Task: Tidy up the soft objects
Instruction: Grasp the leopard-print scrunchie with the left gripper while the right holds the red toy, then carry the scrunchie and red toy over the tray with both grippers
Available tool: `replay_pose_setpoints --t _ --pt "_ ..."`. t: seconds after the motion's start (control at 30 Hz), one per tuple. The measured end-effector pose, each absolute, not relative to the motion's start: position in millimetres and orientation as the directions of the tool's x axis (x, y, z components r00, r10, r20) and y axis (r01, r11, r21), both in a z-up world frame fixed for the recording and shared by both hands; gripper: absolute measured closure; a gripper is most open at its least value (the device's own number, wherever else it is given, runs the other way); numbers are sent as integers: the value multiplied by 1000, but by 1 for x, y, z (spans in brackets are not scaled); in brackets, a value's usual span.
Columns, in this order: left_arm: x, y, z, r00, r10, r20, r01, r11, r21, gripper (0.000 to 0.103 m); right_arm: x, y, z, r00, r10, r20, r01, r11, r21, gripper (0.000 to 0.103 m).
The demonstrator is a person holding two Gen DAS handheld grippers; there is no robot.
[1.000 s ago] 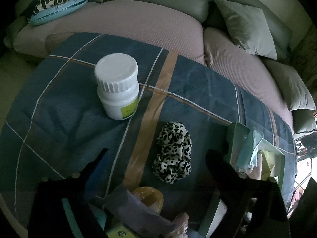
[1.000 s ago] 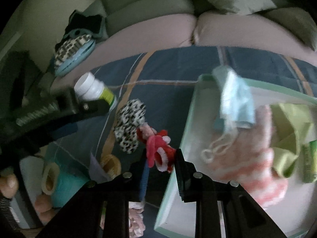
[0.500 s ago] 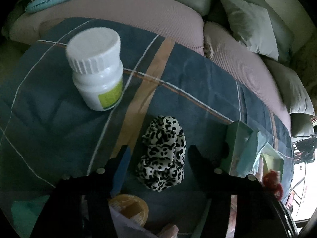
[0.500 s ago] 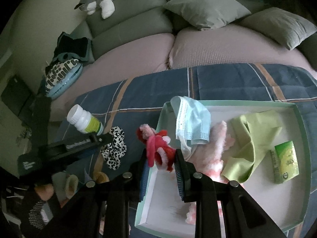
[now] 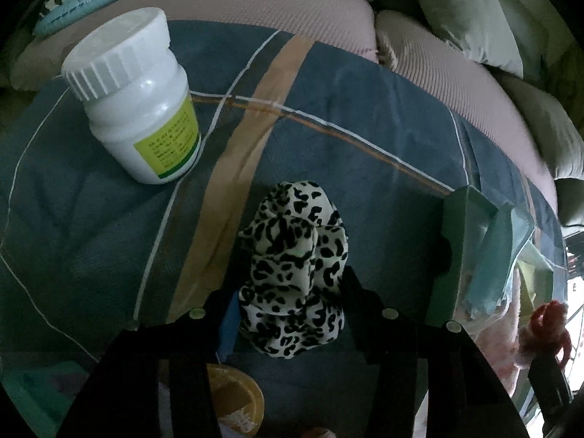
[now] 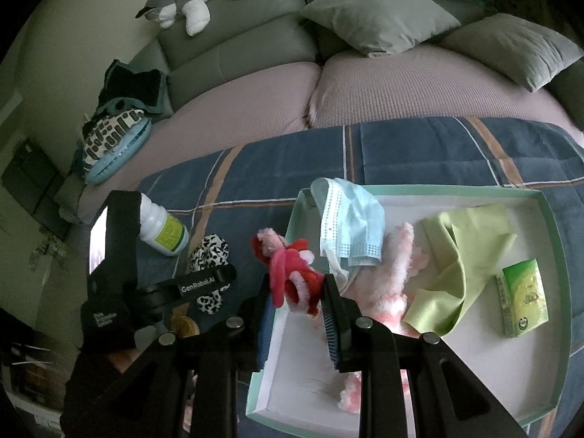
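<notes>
Now left fingers [image 5: 237, 314] closing around scrunchie [image 5: 295, 273] | right fingers [image 6: 330, 314] clamp red toy [image 6: 292, 273]

1. Your left wrist camera looks steeply down along its fingers, close over the plaid blanket [image 5: 365, 160]. The leopard scrunchie [image 5: 295, 277] fills the lower centre and the white bottle [image 5: 142, 109] looms large at upper left.
2. Your right wrist camera sits farther back and less steep. It takes in the green tray [image 6: 547, 219] at right and the sofa cushions [image 6: 379, 11] across the top.
3. Both views share the scrunchie [image 6: 210, 255], the bottle [image 6: 164, 231], the blanket and the tray's near corner [image 5: 456, 226].
4. Your right view shows the left gripper [image 6: 204, 281] at lower left of the frame.
</notes>
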State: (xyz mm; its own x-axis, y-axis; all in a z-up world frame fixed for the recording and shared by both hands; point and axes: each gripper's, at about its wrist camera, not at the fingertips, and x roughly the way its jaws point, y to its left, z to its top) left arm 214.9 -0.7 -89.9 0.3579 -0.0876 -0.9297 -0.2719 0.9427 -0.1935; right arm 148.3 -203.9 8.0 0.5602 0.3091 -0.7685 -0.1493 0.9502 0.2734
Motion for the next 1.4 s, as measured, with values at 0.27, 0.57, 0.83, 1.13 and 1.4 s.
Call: replay_pose_setpoints --t 0.27,0.57,0.83,1.13,1.4 --pt "218 -4 -93 360 -75 -930 -268 947 -180 54 149 -209 10 567 308 -764 -140 950 279 77" --pt "213 10 -92 382 -90 -920 -302 928 -217 65 147 -218 15 584 296 -755 -113 952 286 77" --pt "204 16 -76 418 -100 -903 -301 923 -241 67 146 -234 21 611 275 -742 -76 954 290 77" --pt "186 14 -22 542 -127 -831 -244 922 -300 67 134 -268 49 690 196 -697 2 962 273 77" --pt "170 -18 17 603 -206 -771 -106 937 -333 67 117 -320 73 752 69 -656 137 956 258 77"
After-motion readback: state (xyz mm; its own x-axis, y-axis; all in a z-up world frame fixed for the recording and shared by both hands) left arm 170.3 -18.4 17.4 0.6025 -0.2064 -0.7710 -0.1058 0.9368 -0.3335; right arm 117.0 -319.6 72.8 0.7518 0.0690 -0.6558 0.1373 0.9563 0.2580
